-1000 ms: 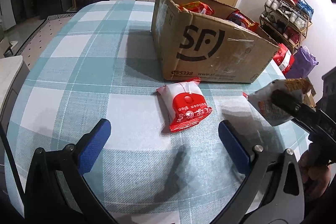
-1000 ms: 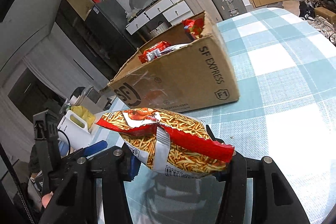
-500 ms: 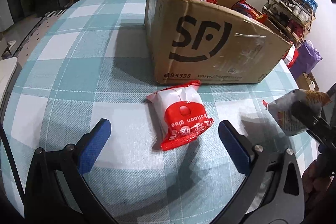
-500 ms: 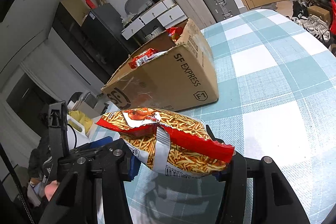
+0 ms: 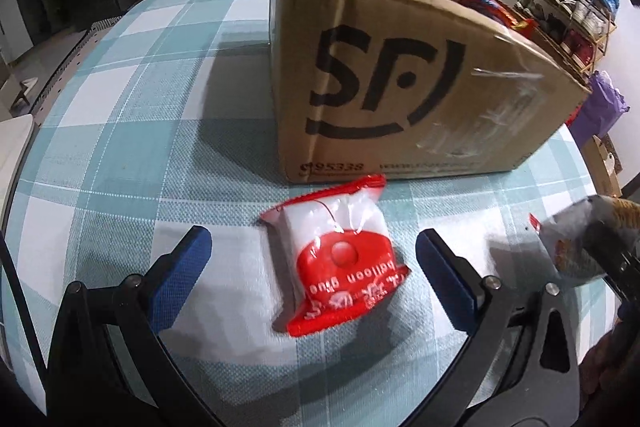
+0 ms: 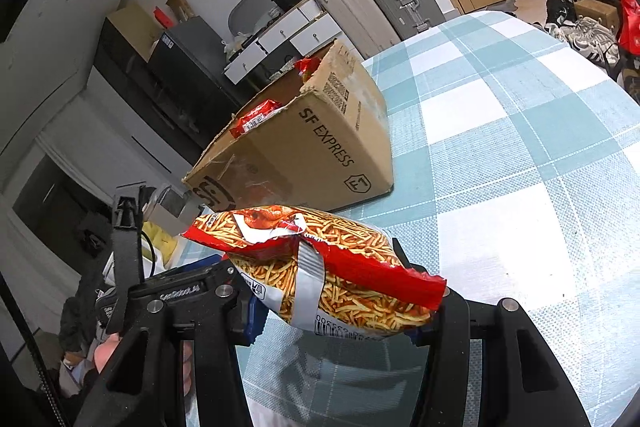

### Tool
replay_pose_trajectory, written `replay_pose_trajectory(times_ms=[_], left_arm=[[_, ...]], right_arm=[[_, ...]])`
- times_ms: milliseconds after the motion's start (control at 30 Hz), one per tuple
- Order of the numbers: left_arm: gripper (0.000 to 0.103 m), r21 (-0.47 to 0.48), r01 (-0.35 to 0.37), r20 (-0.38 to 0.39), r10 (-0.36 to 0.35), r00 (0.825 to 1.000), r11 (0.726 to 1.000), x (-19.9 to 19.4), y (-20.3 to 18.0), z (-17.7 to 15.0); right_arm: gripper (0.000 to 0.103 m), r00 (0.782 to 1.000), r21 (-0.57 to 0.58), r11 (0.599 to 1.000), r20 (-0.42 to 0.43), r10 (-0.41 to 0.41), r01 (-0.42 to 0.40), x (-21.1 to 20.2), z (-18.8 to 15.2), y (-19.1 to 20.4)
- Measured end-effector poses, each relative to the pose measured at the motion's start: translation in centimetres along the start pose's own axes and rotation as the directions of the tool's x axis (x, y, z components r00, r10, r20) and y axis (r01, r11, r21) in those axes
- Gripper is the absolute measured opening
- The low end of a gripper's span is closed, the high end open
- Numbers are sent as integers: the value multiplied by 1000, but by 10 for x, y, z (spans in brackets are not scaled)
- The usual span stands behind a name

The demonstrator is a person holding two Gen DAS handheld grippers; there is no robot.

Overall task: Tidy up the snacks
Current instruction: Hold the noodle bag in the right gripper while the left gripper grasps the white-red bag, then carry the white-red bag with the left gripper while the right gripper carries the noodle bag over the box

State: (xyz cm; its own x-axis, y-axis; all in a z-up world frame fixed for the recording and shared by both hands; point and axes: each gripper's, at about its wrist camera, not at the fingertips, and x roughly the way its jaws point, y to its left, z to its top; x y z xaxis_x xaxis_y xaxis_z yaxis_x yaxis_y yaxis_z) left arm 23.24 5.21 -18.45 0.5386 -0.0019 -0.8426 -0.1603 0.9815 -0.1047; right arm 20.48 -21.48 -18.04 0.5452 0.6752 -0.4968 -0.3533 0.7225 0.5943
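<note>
A red and white snack packet point(image 5: 340, 259) lies on the checked tablecloth just in front of a brown SF cardboard box point(image 5: 400, 75). My left gripper point(image 5: 312, 259) is open, its blue pads on either side of the packet, just above the table. My right gripper point(image 6: 340, 307) is shut on a red and orange bag of noodle snacks point(image 6: 320, 267) and holds it above the table. That bag also shows at the right edge of the left wrist view point(image 5: 576, 243). The box point(image 6: 304, 147) holds several red snack bags.
The round table point(image 6: 520, 167) has a teal and white checked cloth. Suitcases point(image 6: 384, 3) and drawers stand behind it. A shoe rack point(image 5: 568, 15) is to the right of the box. The left gripper's handle point(image 6: 128, 227) shows at left in the right wrist view.
My left gripper has moved forward and down until its open fingers flank the red and white packet. My right gripper has drawn back from the box, still holding the noodle bag.
</note>
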Motion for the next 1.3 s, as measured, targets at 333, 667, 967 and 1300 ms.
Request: replay_pose_trajectory(times_ms=[333, 667, 967, 1300], left_arm=[[41, 46, 4, 5, -4, 1000, 999, -9, 0, -2], [40, 39, 73, 27, -74, 997, 997, -36, 1, -18], [40, 49, 103, 71, -106, 992, 993, -75, -2, -30], [40, 90, 136, 129, -147, 981, 987, -128, -8, -26]], right_arm=[[52, 1000, -2, 1000, 2, 1, -1, -5, -1, 1], [52, 1000, -58, 998, 19, 7, -6, -21, -3, 26], [52, 999, -114, 993, 35, 16, -12, -40, -8, 53], [53, 998, -184, 983, 59, 28, -17, -63, -8, 85]])
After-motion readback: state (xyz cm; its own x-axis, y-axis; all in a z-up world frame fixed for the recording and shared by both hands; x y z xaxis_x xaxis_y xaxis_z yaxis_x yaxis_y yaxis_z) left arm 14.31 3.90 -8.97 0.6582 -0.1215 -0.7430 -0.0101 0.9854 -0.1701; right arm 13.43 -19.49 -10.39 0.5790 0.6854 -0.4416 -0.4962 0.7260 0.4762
